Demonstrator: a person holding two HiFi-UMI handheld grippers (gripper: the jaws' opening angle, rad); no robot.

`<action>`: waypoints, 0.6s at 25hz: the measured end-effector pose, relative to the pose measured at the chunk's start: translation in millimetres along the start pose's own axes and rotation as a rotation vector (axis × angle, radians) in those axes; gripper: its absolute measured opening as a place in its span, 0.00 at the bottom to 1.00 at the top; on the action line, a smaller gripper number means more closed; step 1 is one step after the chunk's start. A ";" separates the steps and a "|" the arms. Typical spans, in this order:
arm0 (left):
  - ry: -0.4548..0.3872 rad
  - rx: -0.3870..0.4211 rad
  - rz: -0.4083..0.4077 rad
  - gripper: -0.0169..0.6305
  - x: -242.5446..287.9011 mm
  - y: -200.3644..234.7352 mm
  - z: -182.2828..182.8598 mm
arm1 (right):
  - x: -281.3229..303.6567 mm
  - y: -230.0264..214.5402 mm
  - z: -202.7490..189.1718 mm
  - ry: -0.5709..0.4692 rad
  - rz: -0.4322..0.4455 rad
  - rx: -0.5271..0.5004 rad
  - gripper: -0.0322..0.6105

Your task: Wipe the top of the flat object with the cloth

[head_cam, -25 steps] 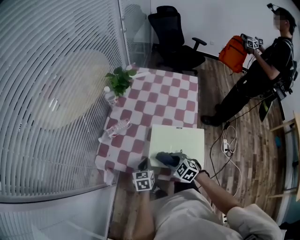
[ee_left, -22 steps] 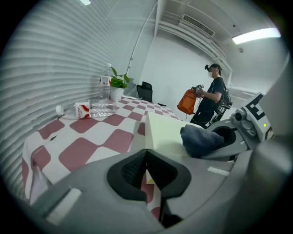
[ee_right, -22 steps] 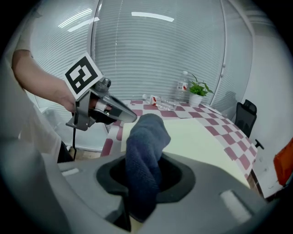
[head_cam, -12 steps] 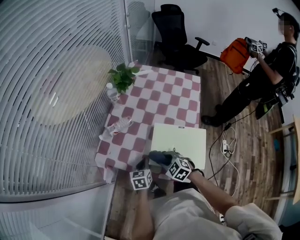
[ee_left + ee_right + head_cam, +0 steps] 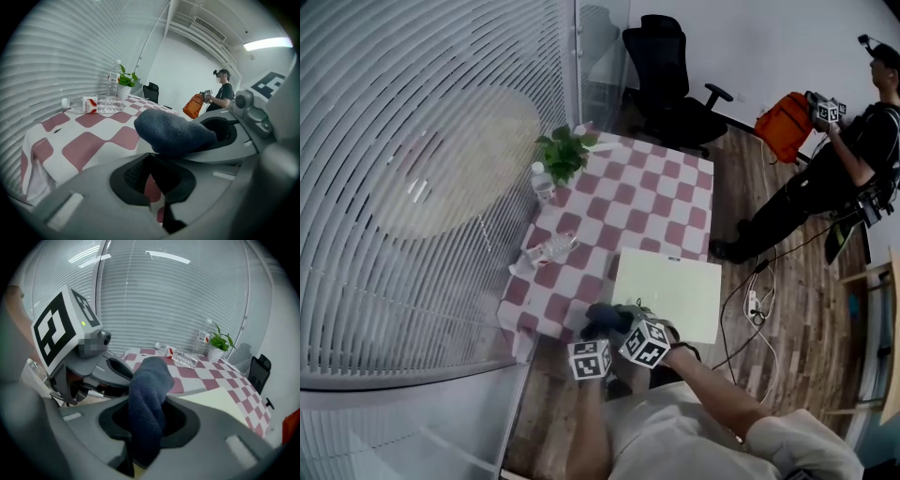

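Even ceiling light — sharp, fisheye-warped edges.

Both grippers held close together, low in front of the torso. Right gripper (image 5: 146, 426) jaws clamped on dark blue cloth (image 5: 149, 394). Left gripper (image 5: 153, 179) jaws together, nothing between them. Right forearm (image 5: 719, 382) angled inward.

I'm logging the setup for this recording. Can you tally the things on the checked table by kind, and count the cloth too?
Water bottles: 2, upright bottle and lying bottle
Potted plant: 1
Flat pale board: 1
Blue cloth: 1
Total: 5
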State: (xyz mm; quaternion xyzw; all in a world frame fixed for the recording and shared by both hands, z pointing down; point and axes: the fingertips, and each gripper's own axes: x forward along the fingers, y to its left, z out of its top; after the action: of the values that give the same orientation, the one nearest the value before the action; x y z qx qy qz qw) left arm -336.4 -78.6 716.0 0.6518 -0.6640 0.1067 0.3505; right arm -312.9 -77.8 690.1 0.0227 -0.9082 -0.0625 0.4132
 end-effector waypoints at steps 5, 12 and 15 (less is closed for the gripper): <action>-0.060 -0.049 0.019 0.04 -23.5 14.9 7.3 | 6.7 2.1 8.9 0.014 0.016 0.011 0.23; -0.118 -0.132 0.111 0.04 -52.5 33.4 -0.2 | 27.0 37.8 25.6 0.035 0.095 -0.122 0.23; -0.134 -0.161 0.157 0.04 -66.3 33.4 -6.9 | 23.0 52.6 28.1 0.022 0.149 -0.095 0.23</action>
State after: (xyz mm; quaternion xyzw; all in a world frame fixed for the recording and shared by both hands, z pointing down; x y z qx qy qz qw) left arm -371.9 -17.8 691.4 0.5733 -0.7413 0.0364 0.3472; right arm -348.7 -25.2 695.9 -0.0637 -0.8988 -0.0744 0.4273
